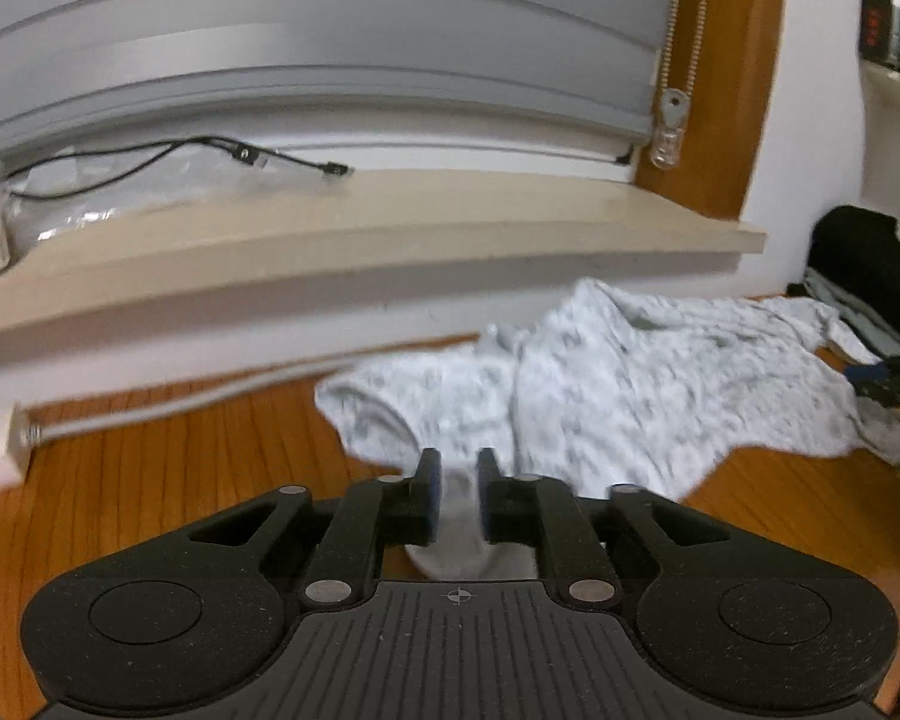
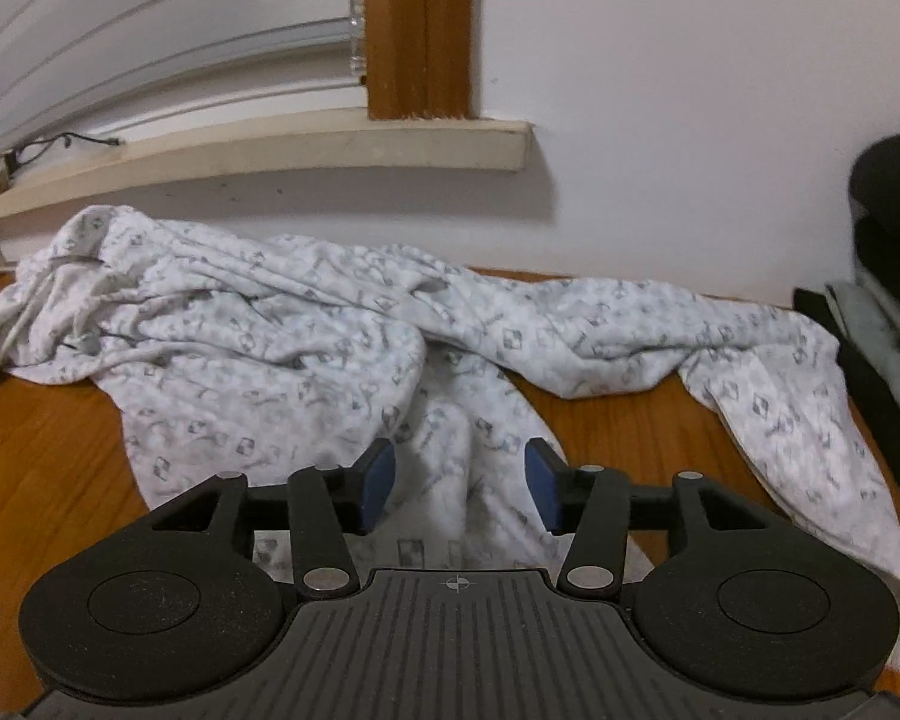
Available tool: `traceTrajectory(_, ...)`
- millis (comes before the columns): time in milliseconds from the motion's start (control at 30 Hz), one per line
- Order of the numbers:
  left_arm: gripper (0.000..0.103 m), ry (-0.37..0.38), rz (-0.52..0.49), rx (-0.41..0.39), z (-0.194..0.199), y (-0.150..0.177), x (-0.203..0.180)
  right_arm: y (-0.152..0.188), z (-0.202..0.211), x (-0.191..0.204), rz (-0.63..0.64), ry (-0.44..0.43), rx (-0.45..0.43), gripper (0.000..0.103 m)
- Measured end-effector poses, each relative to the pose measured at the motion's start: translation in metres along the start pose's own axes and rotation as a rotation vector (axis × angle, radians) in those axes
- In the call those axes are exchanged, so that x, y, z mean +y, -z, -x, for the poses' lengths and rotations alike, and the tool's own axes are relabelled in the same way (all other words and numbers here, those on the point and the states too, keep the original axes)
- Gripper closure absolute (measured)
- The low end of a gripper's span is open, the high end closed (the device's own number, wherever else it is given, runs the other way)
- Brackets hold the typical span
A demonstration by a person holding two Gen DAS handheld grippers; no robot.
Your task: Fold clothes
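A: Wooden surface (image 2: 42, 450) under a pale windowsill (image 2: 330, 147), blinds above, white wall behind.

B: And the garment?

A: White patterned garment (image 2: 282, 348), rumpled in the middle of the surface, spread from far left by the wall to the near right edge. Bunched ridges everywhere, no clean crease anywhere in view.

B: Left hand-held gripper (image 1: 455, 480)?

A: Low at the near left end of the cloth, fingers drawn close with a plain white strip of fabric pinched between them. Clamped on the garment, by the look of it, though motion blur softens that view.

B: Right hand-held gripper (image 2: 459, 486)?

A: Fingers spread wide, blue pads on either side of a fold at the near edge. Cloth lying between them, nothing squeezed.

B: Progress?

A: No finished fold visible. Could be a garment being pulled flat for folding, or one picked up again mid-fold; hard to separate. Whole job of flattening and creasing apparently left. Dark clutter (image 2: 888, 228) at far right, clear of the cloth.
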State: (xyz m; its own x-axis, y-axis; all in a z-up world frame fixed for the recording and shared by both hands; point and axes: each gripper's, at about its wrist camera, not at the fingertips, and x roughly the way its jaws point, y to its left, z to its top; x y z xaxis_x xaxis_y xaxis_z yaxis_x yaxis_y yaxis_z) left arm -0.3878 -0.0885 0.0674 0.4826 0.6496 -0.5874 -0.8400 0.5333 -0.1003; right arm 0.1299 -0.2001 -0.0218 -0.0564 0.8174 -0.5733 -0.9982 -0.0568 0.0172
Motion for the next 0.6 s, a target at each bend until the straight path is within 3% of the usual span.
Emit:
traceTrajectory(167, 0.077, -0.003, 0.027, 0.003, 0.013, 0.024, 0.0, 0.006, -0.004, -0.005, 0.015, 0.0, 0.035, 0.055)
traceTrajectory(433, 0.077, 0.009, 0.052, 0.082, 0.013, 0.045, 0.003, 0.009, -0.001, -0.009, 0.07, -0.016, 0.034, 0.059)
traceTrajectory(600, 0.088, 0.009, 0.028, 0.117, 0.023, 0.059, -0.005, 0.01, 0.0, -0.021, 0.082, 0.016, 0.037, 0.059)
